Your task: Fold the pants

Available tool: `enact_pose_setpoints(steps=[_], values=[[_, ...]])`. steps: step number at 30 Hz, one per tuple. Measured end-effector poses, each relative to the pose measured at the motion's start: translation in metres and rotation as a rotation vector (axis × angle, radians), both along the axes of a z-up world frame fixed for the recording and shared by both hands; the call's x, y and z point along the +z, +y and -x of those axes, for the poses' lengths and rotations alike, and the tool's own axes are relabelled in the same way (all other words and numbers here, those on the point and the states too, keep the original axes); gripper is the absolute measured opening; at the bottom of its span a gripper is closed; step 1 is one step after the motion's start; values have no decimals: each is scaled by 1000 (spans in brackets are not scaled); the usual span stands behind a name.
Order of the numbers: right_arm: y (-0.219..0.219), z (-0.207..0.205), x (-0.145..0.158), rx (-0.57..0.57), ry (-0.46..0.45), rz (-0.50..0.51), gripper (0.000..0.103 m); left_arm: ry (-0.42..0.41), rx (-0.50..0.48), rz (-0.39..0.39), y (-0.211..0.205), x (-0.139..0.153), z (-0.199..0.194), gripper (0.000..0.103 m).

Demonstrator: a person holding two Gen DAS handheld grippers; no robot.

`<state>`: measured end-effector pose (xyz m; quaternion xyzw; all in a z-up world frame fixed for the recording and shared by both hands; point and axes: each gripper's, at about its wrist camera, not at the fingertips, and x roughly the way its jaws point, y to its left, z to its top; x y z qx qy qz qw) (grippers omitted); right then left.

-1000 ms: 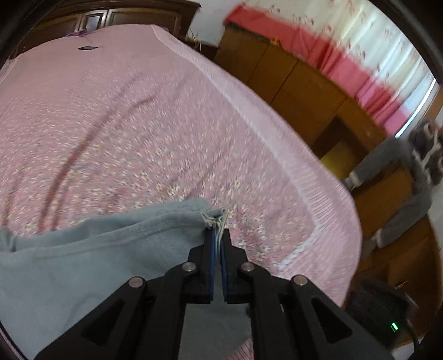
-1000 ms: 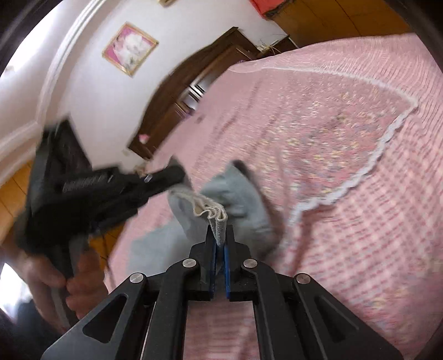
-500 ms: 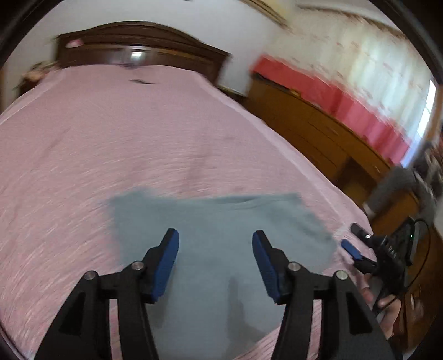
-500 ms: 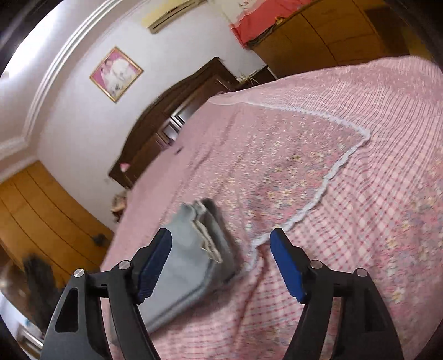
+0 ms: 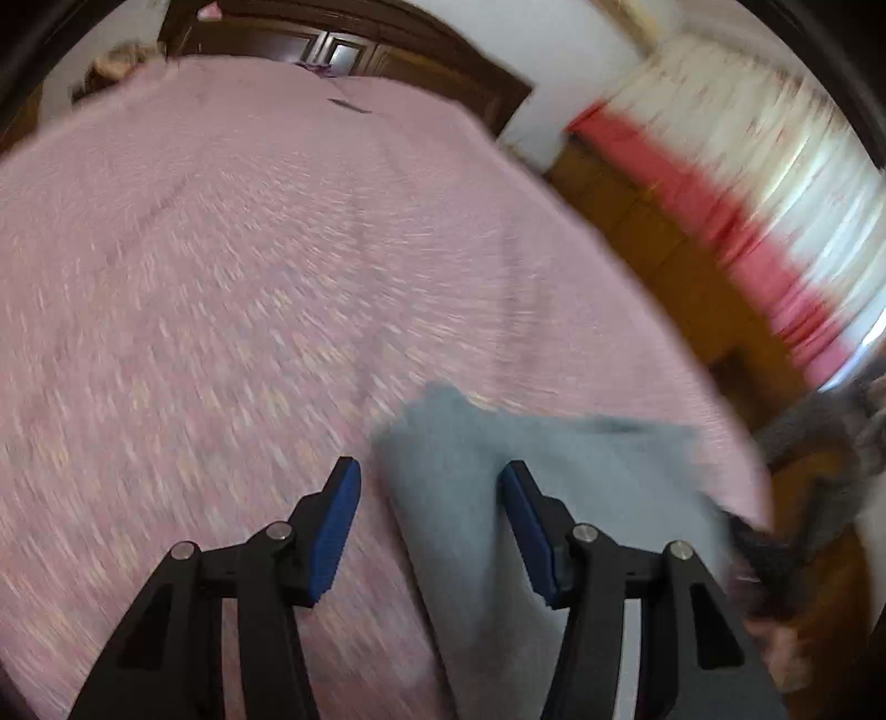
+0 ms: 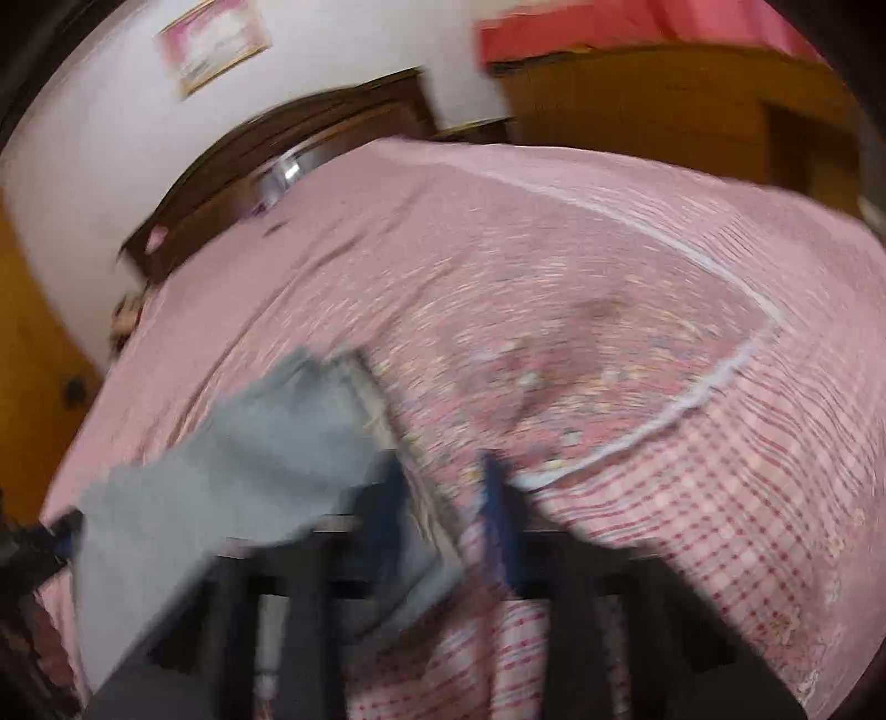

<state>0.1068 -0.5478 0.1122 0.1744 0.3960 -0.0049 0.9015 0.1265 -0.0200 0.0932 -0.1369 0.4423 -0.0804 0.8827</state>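
Observation:
The grey-blue pants [image 5: 531, 498] lie folded flat on the pink bedspread [image 5: 221, 277], near its front edge. My left gripper [image 5: 429, 520] is open and empty, just above the pants' left edge. In the right wrist view the pants [image 6: 249, 471] lie left of centre. My right gripper [image 6: 443, 509] is open and empty over their right edge; this view is badly blurred. The other gripper's tip [image 6: 50, 543] shows at the pants' far left.
A dark wooden headboard [image 5: 360, 50] stands at the far end of the bed. A wooden cabinet [image 5: 692, 249] and a red-and-white curtain [image 5: 747, 183] are to the right. The bedspread [image 6: 720, 471] has a white lace border [image 6: 692, 399].
Both grippers let go of the pants' edge and opened. The pants dropped flat on the bed. Both cameras have since swung, with the left one moving leftward over the pants.

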Motion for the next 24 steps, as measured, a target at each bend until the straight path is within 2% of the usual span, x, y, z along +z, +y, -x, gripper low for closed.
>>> enact_pose_setpoints(steps=[1,2,4,6,7,8,9,10,12,15,16,17,18,19,21,24], values=[[-7,-2,-4,-40,29,-12,1,22,19,-75,-7,2,-10,57],[-19,-2,-12,-72,52,-71,1,49,40,-141,-9,3,-19,57],[-32,-6,-22,-104,60,-190,1,66,61,-154,-6,7,-23,57],[-41,-3,-23,-94,55,-241,2,37,96,-158,1,20,-10,57],[-44,-2,-23,-82,51,-248,8,5,180,-194,7,29,8,57],[-46,3,-19,-60,36,-253,22,-11,262,-200,15,34,27,55],[-47,7,-16,-39,9,-250,31,-16,286,-152,19,33,44,54],[-49,15,-13,-16,-25,-242,48,-8,245,-13,25,28,62,54],[-46,25,-10,31,-66,-216,59,63,150,277,32,5,88,54],[-39,34,-12,57,-77,-197,60,106,105,538,35,-30,119,54],[-37,36,-12,60,-82,-199,61,114,97,559,33,-38,121,54],[-35,40,-10,71,-95,-193,62,128,84,563,30,-48,123,47],[-33,43,-10,80,-105,-181,65,140,85,569,28,-55,124,24],[-30,46,-9,86,-112,-164,68,163,82,612,27,-64,128,14],[-21,40,-18,87,-112,-125,70,187,89,686,28,-73,144,12],[-5,37,-15,81,-109,-100,71,205,92,679,34,-76,171,11]])
